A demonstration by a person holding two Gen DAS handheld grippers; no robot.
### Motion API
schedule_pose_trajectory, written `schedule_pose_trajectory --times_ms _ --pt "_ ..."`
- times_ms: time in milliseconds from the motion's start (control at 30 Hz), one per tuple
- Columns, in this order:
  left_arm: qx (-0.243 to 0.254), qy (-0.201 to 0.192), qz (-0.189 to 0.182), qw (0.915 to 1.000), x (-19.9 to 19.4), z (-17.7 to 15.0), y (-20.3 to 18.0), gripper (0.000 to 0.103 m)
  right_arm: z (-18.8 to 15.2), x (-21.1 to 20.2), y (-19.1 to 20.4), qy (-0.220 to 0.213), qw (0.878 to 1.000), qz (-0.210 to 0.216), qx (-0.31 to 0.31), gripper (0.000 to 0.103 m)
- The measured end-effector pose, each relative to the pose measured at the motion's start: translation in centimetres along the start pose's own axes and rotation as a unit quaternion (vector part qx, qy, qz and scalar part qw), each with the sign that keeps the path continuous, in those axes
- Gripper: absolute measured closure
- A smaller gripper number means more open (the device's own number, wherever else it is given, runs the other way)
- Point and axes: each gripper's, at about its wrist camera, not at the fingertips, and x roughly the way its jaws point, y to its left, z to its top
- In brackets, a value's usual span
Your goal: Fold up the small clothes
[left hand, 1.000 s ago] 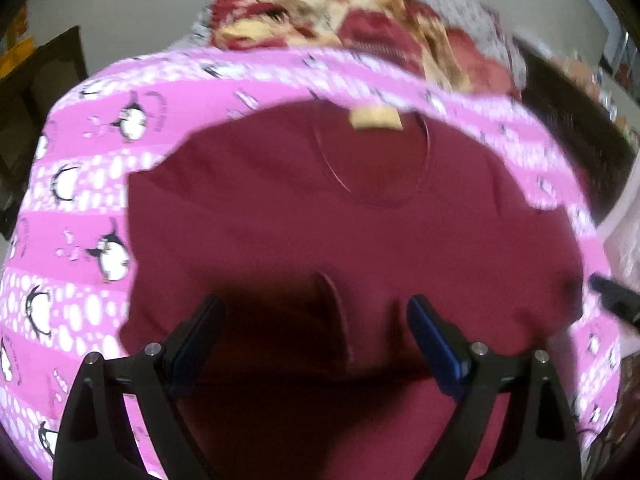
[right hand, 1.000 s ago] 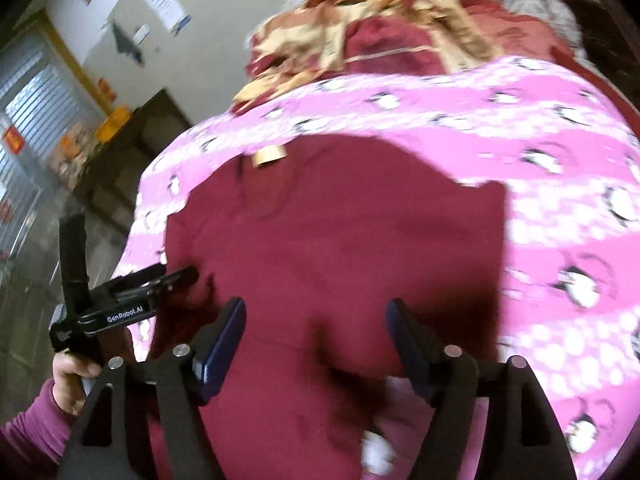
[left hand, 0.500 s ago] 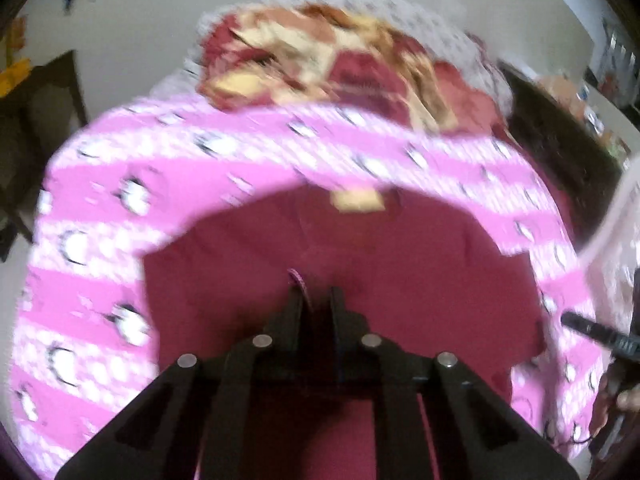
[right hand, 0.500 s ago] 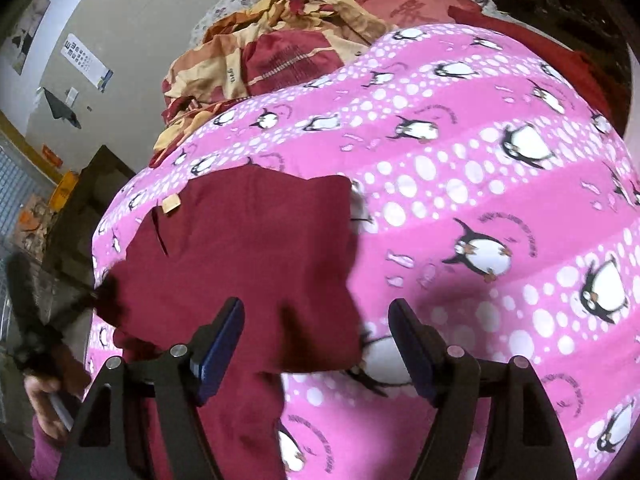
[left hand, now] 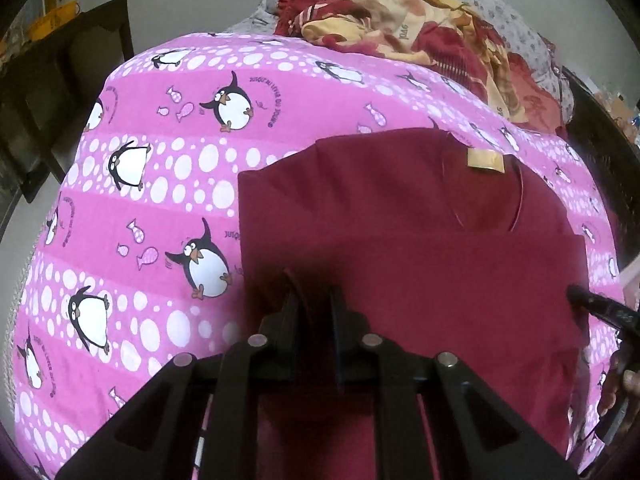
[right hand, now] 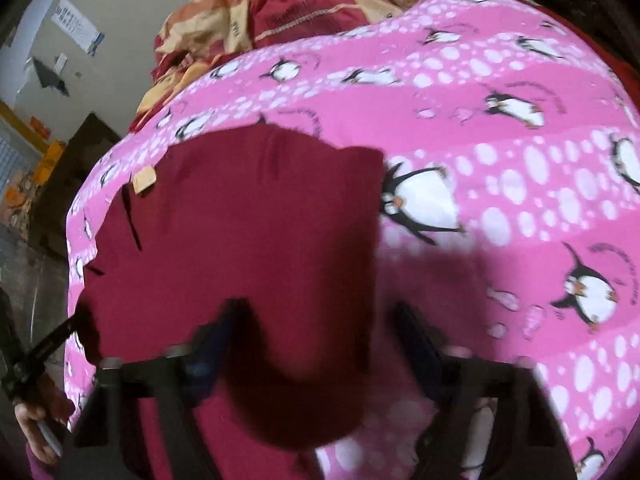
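Observation:
A small dark red shirt (left hand: 420,240) with a tan neck label (left hand: 485,159) lies on the pink penguin sheet (left hand: 152,184). My left gripper (left hand: 314,300) is shut on a fold of the shirt near its lower middle. In the right wrist view the shirt (right hand: 240,232) lies left of centre, with a sleeve folded in. My right gripper (right hand: 316,320) is open, blurred, low over the shirt's right lower edge, fabric between its fingers. The right gripper's tip (left hand: 592,304) shows at the shirt's right edge in the left wrist view.
A heap of red and yellow bedding (left hand: 400,20) lies at the far end of the bed. Dark furniture (left hand: 60,92) stands left of the bed. The bed's edge drops off on the left (right hand: 72,240) beside the left hand.
My left gripper stays shut on the shirt fold and has drawn left. My right gripper has moved down and closer over the shirt's right side, still open.

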Motion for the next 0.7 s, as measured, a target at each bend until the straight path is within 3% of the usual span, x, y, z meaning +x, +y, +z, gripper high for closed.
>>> schedule_pose_trajectory --times_ms 33,67,100,200,367,433,500,567,700 --pt "0.0 0.003 -0.001 1.0 0.1 -0.1 0.1 0.064 -0.1 -0.5 0.3 -0.012 1.0 -0.009 -0.014 0.081" --pt "-0.001 0.004 0.001 1.0 0.2 -0.1 0.2 0.039 -0.1 -1.0 0.6 -0.025 0.999 -0.021 -0.026 0.084" --pt "-0.003 -0.001 0.007 1.0 0.2 -0.2 0.5 0.032 -0.1 -1.2 0.6 -0.032 0.998 -0.04 -0.034 0.085" --pt "-0.008 -0.011 0.037 0.9992 0.2 -0.5 1.2 0.03 -0.1 -0.9 -0.5 -0.029 0.996 -0.084 -0.028 0.087" --pt "-0.004 -0.029 0.043 0.9986 -1.6 -1.5 1.7 0.03 -0.6 -4.0 -0.3 -0.043 0.998 -0.049 -0.015 0.084" --pt "0.004 -0.038 0.053 0.9979 -2.0 -1.8 1.4 0.03 -1.1 -5.1 0.8 -0.046 0.998 -0.031 -0.026 0.073" --pt "0.01 -0.041 0.06 0.9973 -1.8 -1.9 0.9 0.03 -1.7 -5.3 2.4 -0.042 0.998 -0.008 -0.046 0.054" --pt "0.009 -0.033 0.06 0.9976 -1.1 -2.0 0.6 0.03 -2.8 -4.5 3.9 -0.019 0.997 -0.001 -0.076 0.054" --pt "0.02 -0.021 0.079 0.9965 0.6 -2.4 -0.1 0.03 -4.4 -2.0 4.1 0.006 0.99 -0.08 -0.117 0.057"
